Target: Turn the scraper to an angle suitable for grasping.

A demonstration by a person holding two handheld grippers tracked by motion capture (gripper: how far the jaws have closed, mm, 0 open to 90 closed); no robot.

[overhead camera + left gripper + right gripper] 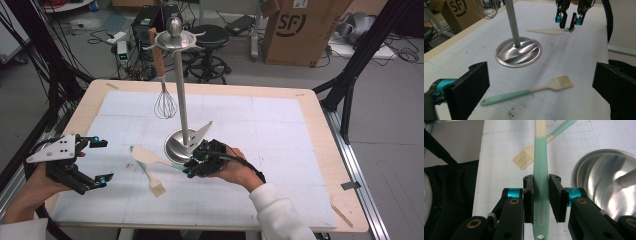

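right gripper view puts us closest to the work: our right tool [541,195] is clamped on the mint handle of the spatula [540,155], jaws pressed to either side just above the hanging hole. the spatula's cream blade lies low over the counter [280,120]; from the high view we cannot tell whether it has lifted off the surface. just beyond it lies the pastry brush [529,91], flat on the counter and untouched, its bristles toward the rack's side in the left gripper view. our left tool [92,160] hangs with its jaws wide apart and holding nothing, well apart from the brush. farther off stands the utensil rack [182,100], its round base near the right tool, with the whisk [164,95] already hanging from a top hook. we judge the job about a third done: whisk hung, spatula gripped but not yet hooked, brush still to go.
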